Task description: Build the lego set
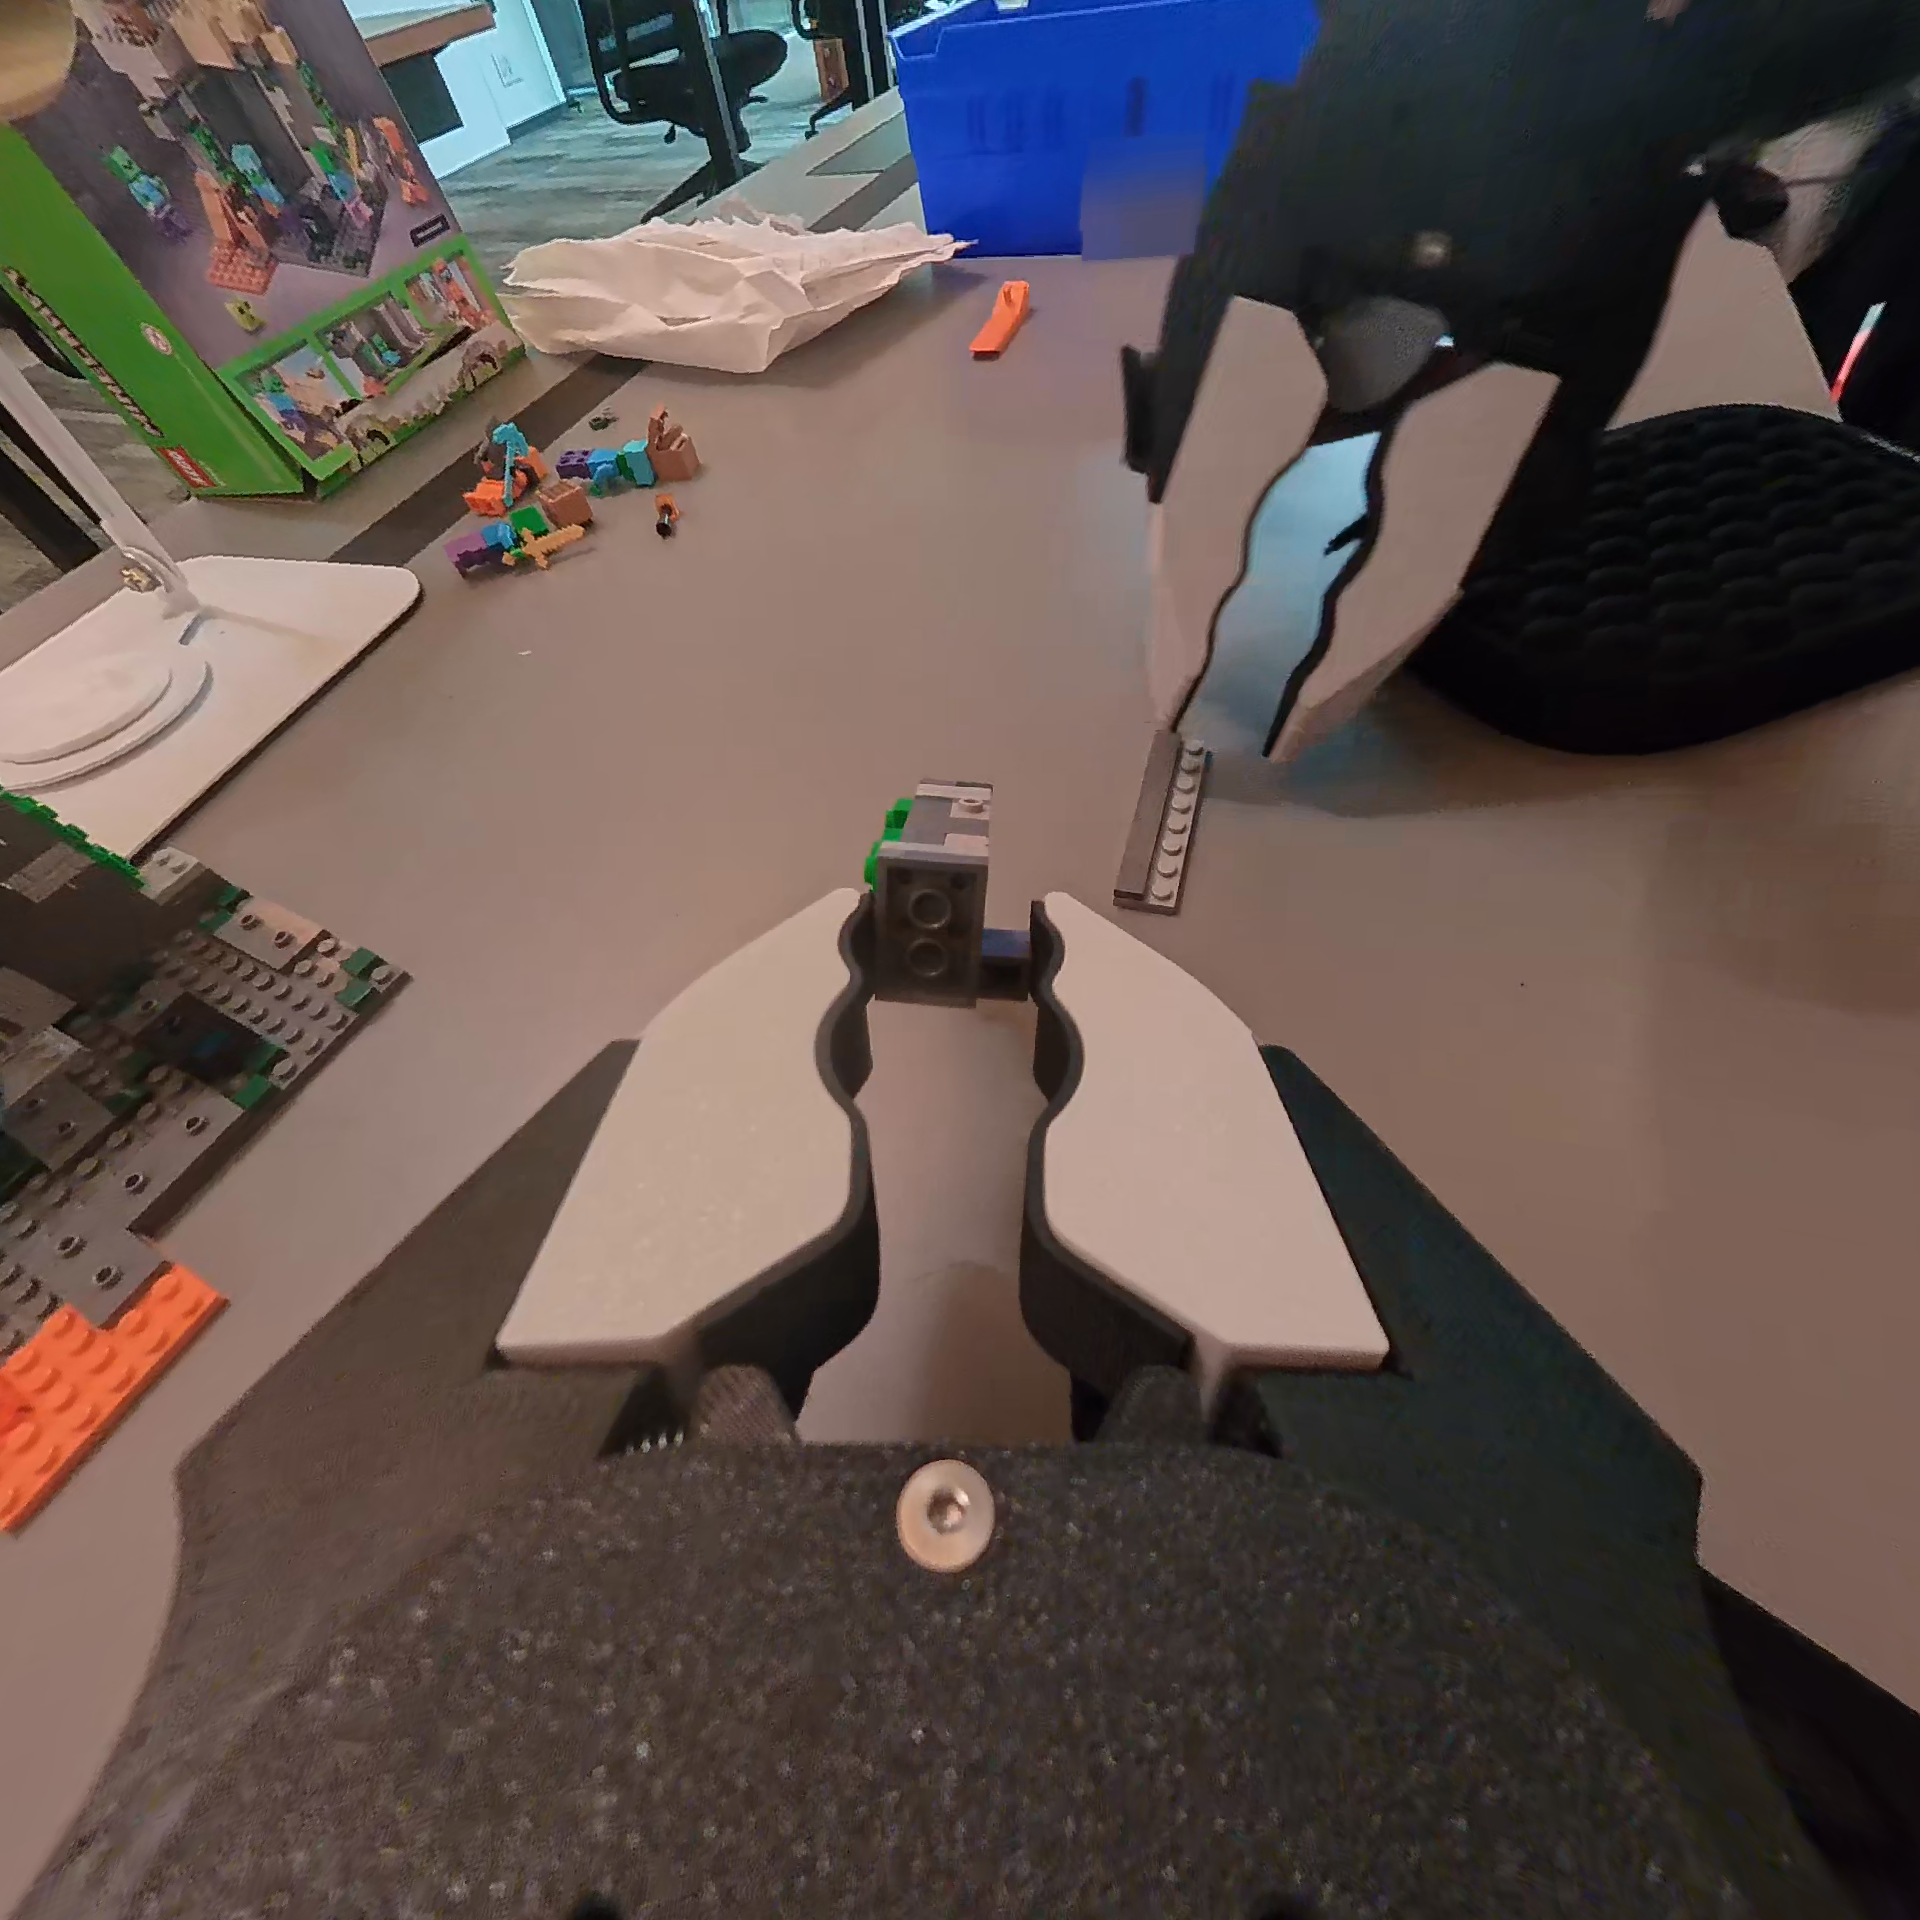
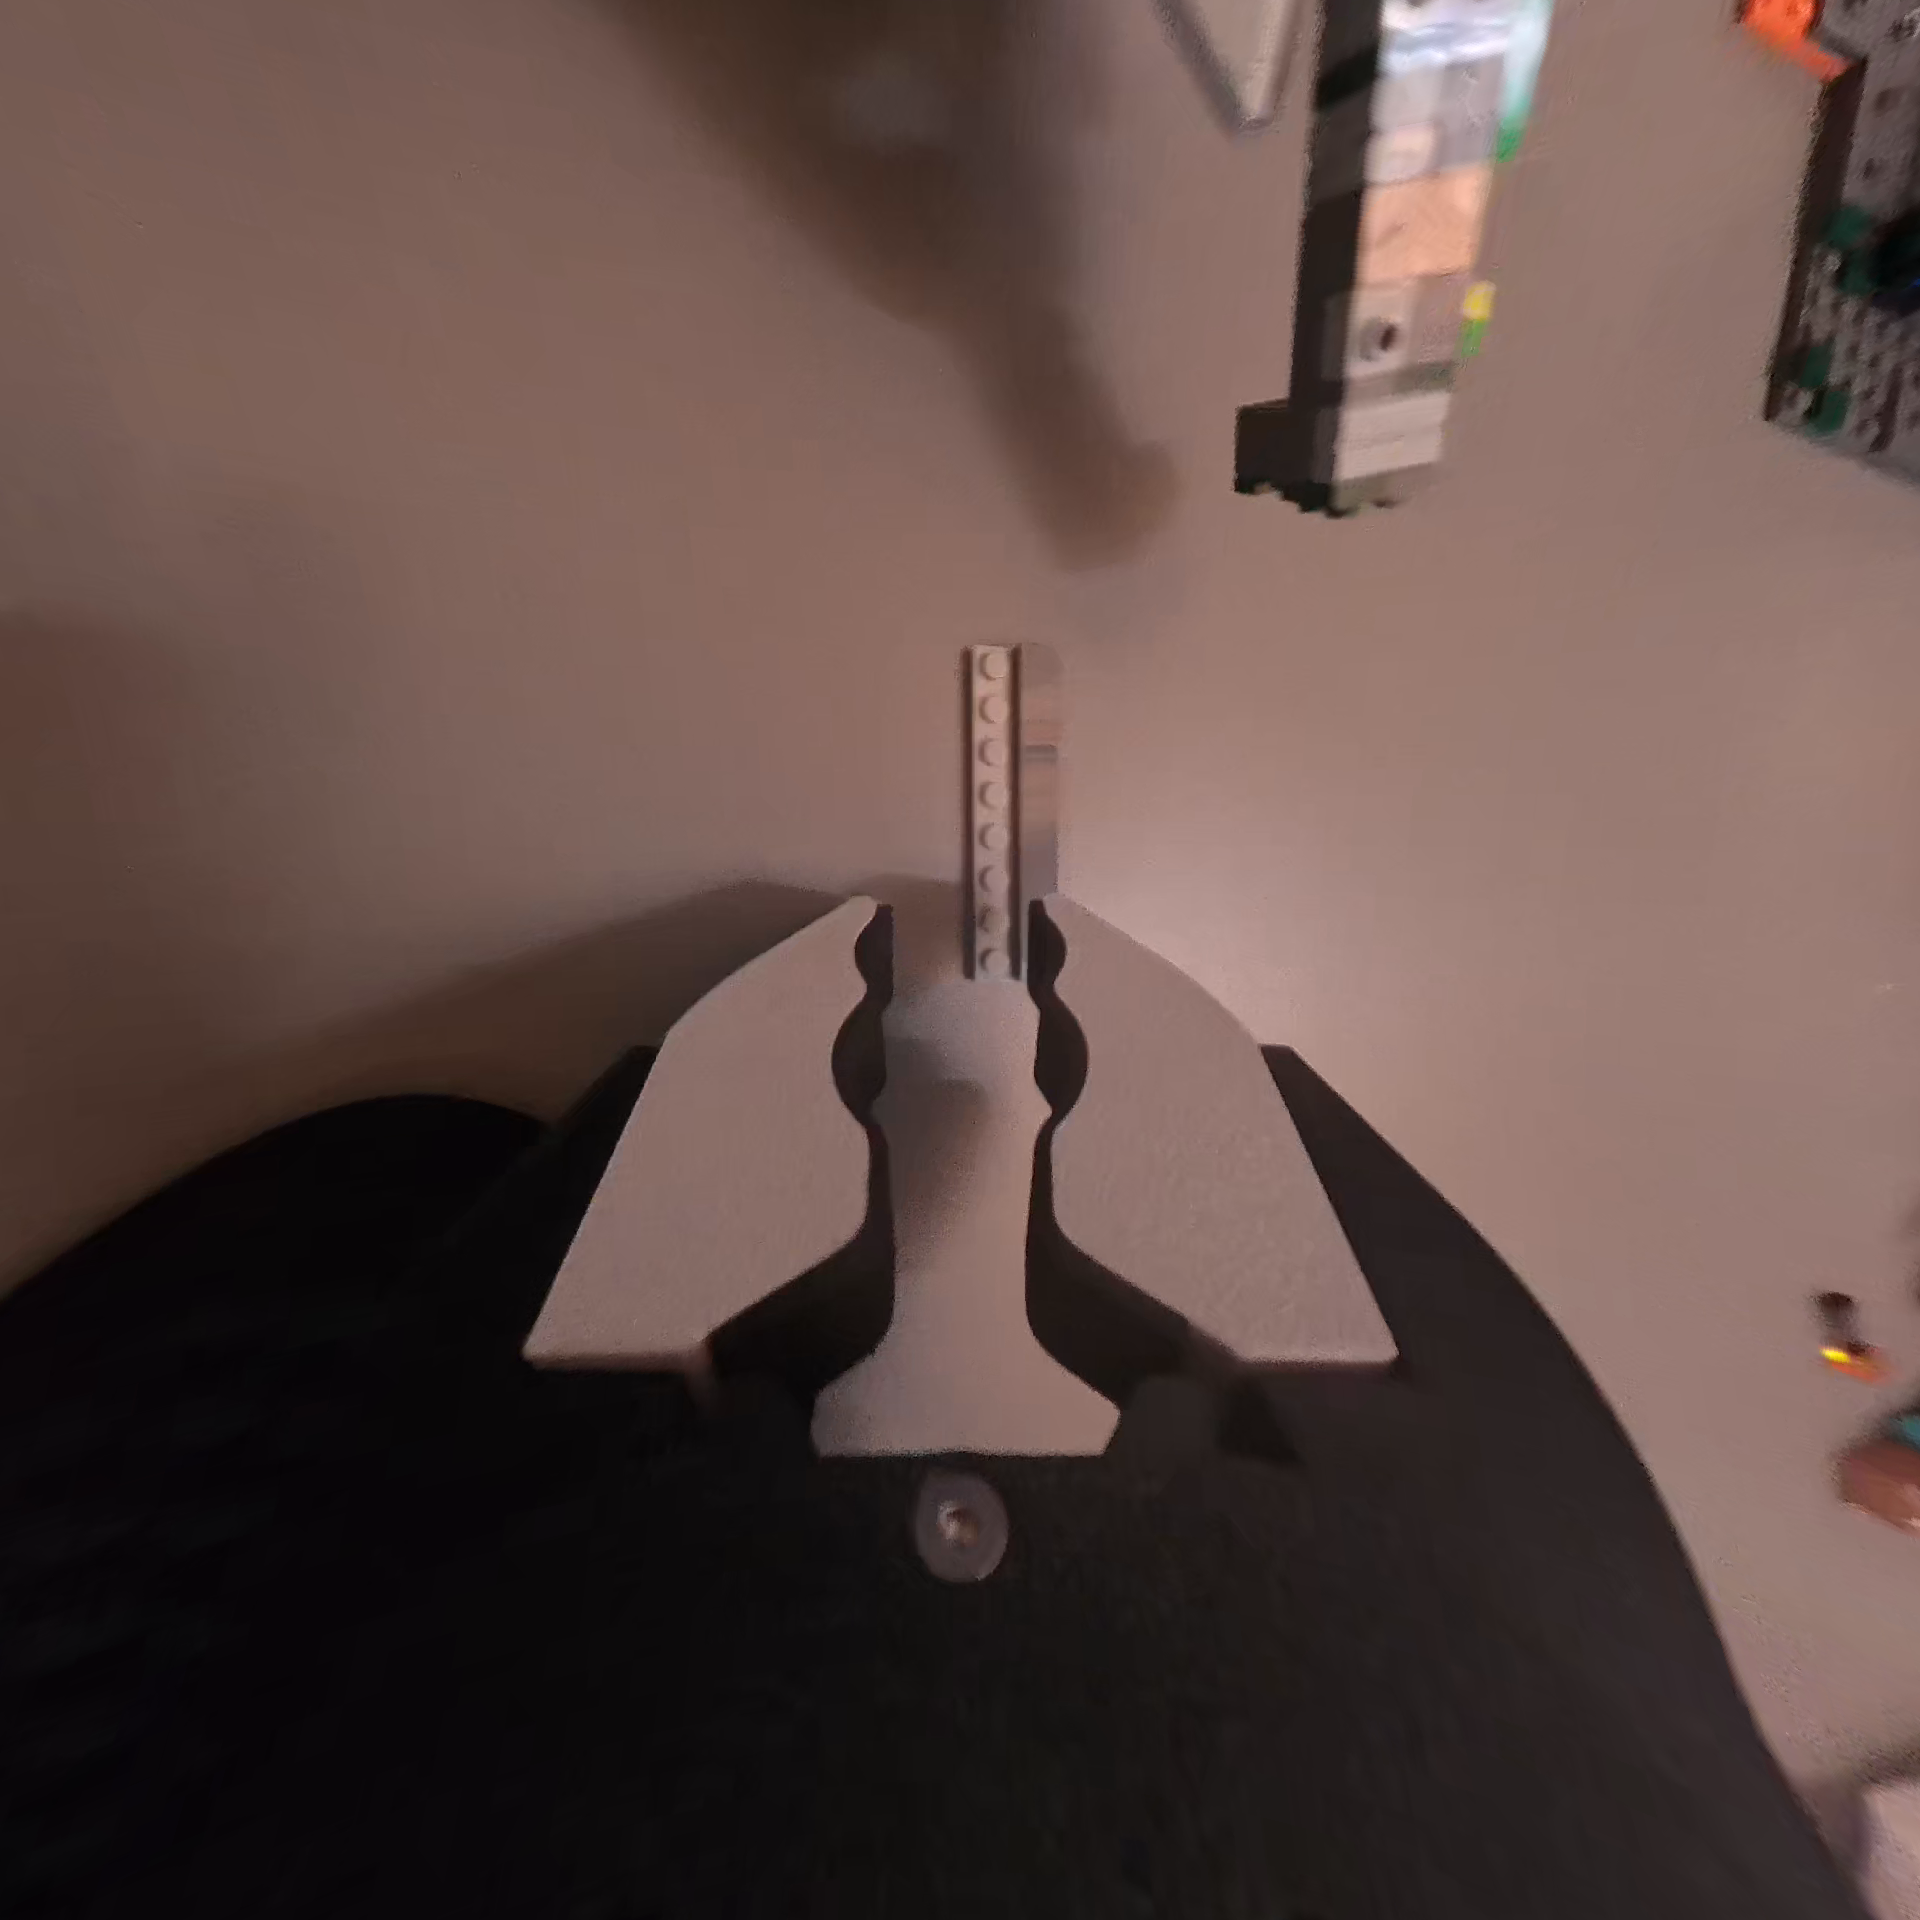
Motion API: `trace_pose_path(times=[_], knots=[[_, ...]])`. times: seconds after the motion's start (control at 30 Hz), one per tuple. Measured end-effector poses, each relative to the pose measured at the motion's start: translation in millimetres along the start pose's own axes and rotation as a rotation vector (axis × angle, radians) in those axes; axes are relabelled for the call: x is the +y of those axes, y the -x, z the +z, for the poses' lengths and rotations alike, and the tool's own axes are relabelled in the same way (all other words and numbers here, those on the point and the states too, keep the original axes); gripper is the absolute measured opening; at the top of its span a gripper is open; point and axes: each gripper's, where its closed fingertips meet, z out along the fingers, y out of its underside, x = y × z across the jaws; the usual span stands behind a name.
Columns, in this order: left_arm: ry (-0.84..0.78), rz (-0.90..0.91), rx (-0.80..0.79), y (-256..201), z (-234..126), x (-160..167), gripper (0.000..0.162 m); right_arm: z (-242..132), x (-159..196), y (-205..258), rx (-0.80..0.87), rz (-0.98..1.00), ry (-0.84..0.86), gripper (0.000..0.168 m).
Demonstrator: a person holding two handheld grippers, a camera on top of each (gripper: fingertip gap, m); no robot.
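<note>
Nearest the left wrist camera, the left gripper (image 1: 951,951) has its jaws narrowed onto a small grey brick sub-assembly (image 1: 932,904) with green pieces on its far side; its left fingertip lies against the grey brick and its right fingertip against a dark stub on the assembly's side, so the piece appears clamped just above the grey table (image 1: 1455,1091). By size, the next items are the blue bin (image 1: 1039,135) at the far edge, the green set box (image 1: 239,260), the black textured pad (image 1: 1683,582) on the right and the white lamp base (image 1: 187,665) on the left. A partly built grey model on plates (image 1: 135,1060), with an orange plate corner (image 1: 83,1382), sits at the left margin; judged from this, the build is well begun but unfinished. Crumpled white bags (image 1: 727,281) and a cluster of loose coloured pieces (image 1: 571,488) remain unplaced, with an orange brick separator (image 1: 1000,320) beyond. The right gripper (image 2: 958,940) is parted, holding nothing, its tips straddling the near end of a long grey studded plate (image 2: 992,810) flat on the table; contact cannot be confirmed through the blur. Open table surrounds both grippers centrally; the pad close beside the right gripper and the model on the left are the nearest obstructions.
</note>
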Motion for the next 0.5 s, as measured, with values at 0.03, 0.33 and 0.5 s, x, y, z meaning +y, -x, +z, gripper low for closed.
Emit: trace_pose_path(times=[0.03,0.33,0.5], knots=[[-0.003,0.002,0.003,-1,0,0,0.027,-1,-1,-4,-0.029,0.039,-0.01,0.024],[-0.045,0.001,0.024,-3,-5,-6,0.027,21,-8,-7,-0.233,0.104,0.025,0.02],[-0.094,-0.036,0.057,-4,-8,-12,0.027,9,-20,-7,-0.221,0.082,-0.03,0.015]])
